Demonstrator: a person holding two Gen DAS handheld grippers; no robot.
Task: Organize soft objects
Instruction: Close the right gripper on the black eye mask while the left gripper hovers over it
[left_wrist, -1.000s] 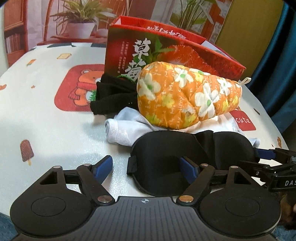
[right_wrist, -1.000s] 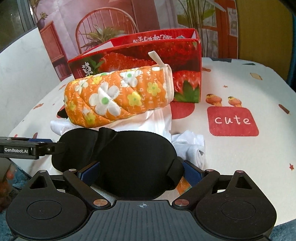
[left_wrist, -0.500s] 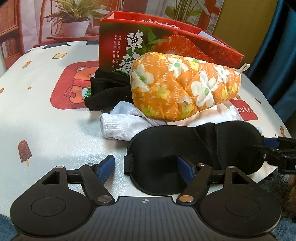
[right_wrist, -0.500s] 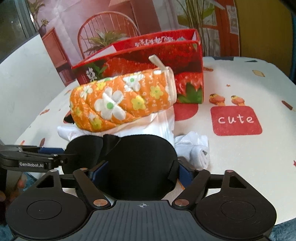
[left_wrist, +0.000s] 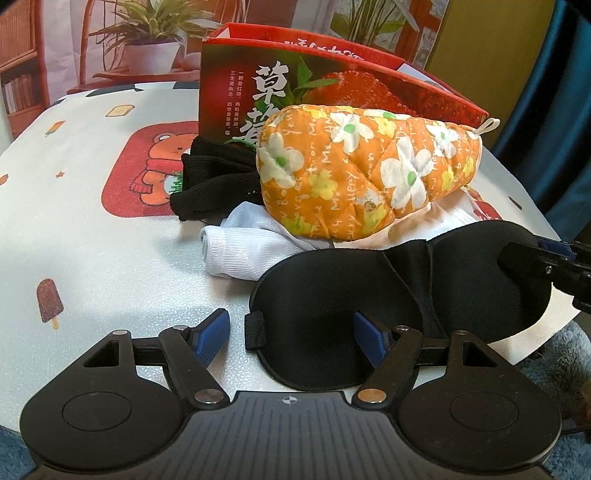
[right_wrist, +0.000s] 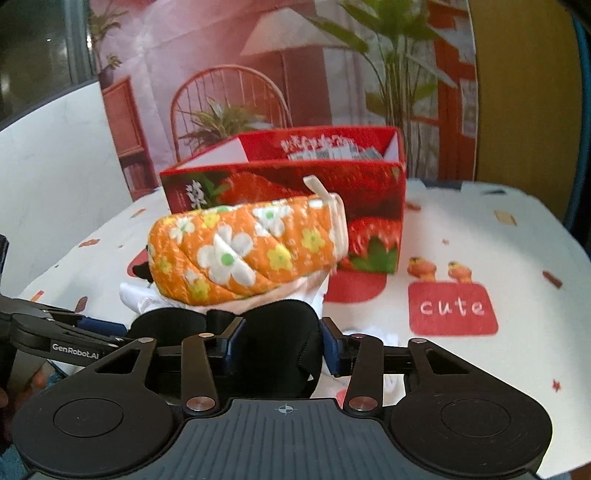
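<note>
Right wrist: right tool (right_wrist: 282, 345) closing on eye mask (right_wrist: 280, 332); left tool (left_wrist: 291, 334) released

quick count from table: 1 black sleep mask (left_wrist: 369, 295), 1 orange flowery oven mitt (left_wrist: 362, 170), 1 red strawberry box (right_wrist: 295, 195), open top. white cloth (left_wrist: 243, 243) under mitt, at least 1 bundle, maybe 2 with small roll (right_wrist: 373, 332) seen in right view, cant tell if separate. 1 black knit bundle (left_wrist: 210, 181). 2 grippers total.
</note>
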